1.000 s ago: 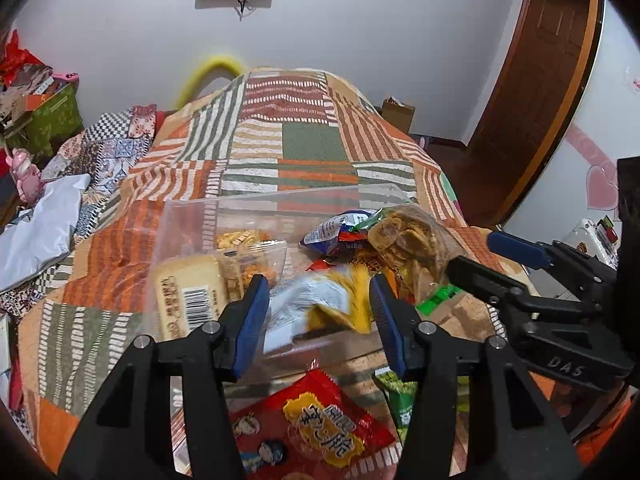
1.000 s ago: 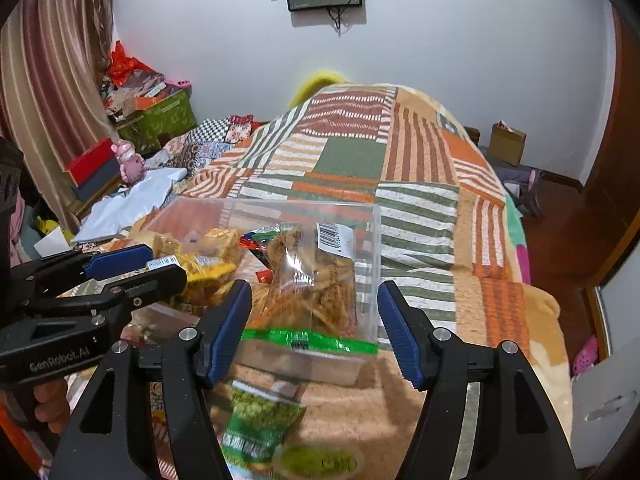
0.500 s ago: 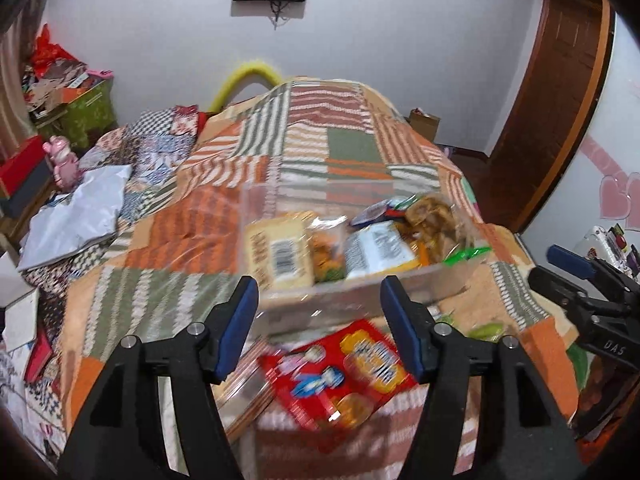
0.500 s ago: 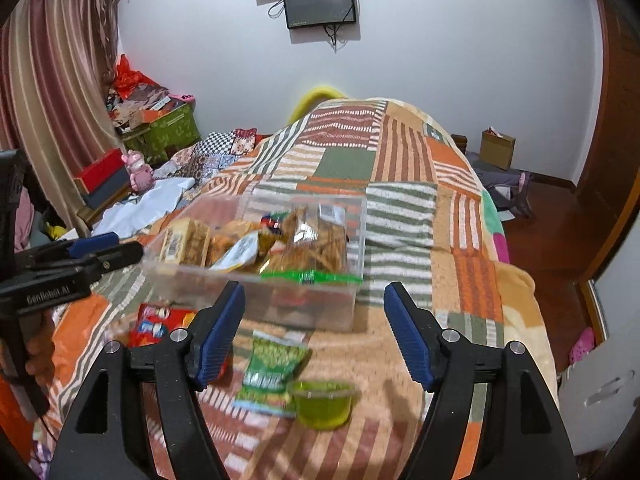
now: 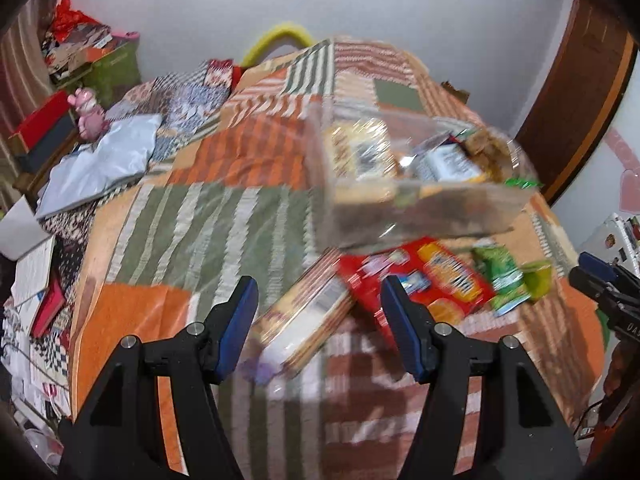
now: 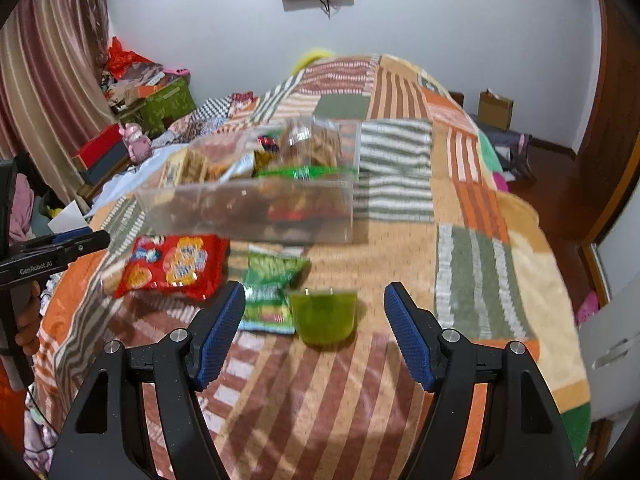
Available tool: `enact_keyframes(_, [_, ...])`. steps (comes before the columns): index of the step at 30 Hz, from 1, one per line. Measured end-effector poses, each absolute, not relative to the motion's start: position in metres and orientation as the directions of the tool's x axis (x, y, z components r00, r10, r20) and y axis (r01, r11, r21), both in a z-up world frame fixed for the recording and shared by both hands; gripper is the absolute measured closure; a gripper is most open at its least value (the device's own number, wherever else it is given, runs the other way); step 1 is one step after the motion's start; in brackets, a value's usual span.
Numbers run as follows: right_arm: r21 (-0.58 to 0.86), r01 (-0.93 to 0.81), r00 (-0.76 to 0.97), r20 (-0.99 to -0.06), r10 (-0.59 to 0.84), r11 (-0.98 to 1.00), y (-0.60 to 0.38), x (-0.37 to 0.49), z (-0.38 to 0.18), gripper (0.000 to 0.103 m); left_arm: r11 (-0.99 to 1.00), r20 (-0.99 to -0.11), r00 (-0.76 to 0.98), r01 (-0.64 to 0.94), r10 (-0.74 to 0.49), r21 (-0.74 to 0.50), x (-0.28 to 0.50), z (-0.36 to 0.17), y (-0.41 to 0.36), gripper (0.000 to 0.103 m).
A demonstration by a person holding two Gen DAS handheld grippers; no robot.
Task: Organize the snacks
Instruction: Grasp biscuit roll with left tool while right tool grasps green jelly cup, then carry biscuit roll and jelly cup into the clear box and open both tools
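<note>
fingers of both grippers stand apart with nothing between their blue pads. left gripper [image 5: 318, 308] hovers over a flat brown-striped packet [image 5: 308, 320] lying on the bed [image 5: 200, 216], its fingers straddling the packet from above without touching it. right gripper [image 6: 314, 312] hovers over a small green cup [image 6: 323, 314] of translucent plastic, upright on the bed, the cup sitting in the gap between the fingers but clear of both pads.

snacks lie in a loose row on the striped patchwork bedcover. from the right wrist view, a red bag [image 6: 172, 266] with cartoon figures and yellow patches lies to the left; its writing is too blurred to read. just beside it a green bag [image 6: 270, 294] lies flat, touching the cup's left side. behind them sits a clear box [image 6: 256, 188], open-topped, already holding several packets: biscuits in a pale wrapper, a silver and yellow pouch, a bag of brown crisps with a green strip. labels inside are blurred.

at the left edge of the right wrist view, the other gripper's black body reads "genrobot.ai", with a hand [image 6: 28, 320] on its handle. at the right edge of the left wrist view, letters "das" show on the right gripper's body.
</note>
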State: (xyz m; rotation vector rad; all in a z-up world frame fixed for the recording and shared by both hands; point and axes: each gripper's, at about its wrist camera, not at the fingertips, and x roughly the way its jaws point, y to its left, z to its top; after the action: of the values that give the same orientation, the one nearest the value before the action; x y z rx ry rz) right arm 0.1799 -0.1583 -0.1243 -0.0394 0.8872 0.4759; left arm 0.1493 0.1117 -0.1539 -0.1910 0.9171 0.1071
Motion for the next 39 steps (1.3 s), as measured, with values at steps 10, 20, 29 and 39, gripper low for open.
enact_keyframes(10, [0.187, -0.399, 0.47, -0.799, 0.375, 0.898, -0.156, 0.188, -0.154, 0.034, 0.977, -0.849, 0.528, -0.179, -0.003, -0.115, 0.153, -0.198, 0.127, 0.037])
enact_keyframes(20, [0.231, -0.391, 0.438, -0.805, 0.4, 0.891, -0.154, 0.197, -0.166, 0.045, 0.985, -0.85, 0.525, -0.115, -0.051, -0.13, 0.181, -0.209, 0.112, 0.037])
enact_keyframes(29, [0.258, -0.387, 0.433, -0.797, 0.421, 0.885, -0.157, 0.195, -0.166, 0.06, 0.984, -0.836, 0.547, -0.12, -0.047, -0.133, 0.17, -0.209, 0.104, 0.048])
enact_keyframes(39, [0.265, -0.375, 0.463, -0.776, 0.428, 0.888, -0.165, 0.186, -0.151, 0.06, 0.983, -0.829, 0.558, -0.142, -0.02, -0.119, 0.137, -0.2, 0.099, 0.056])
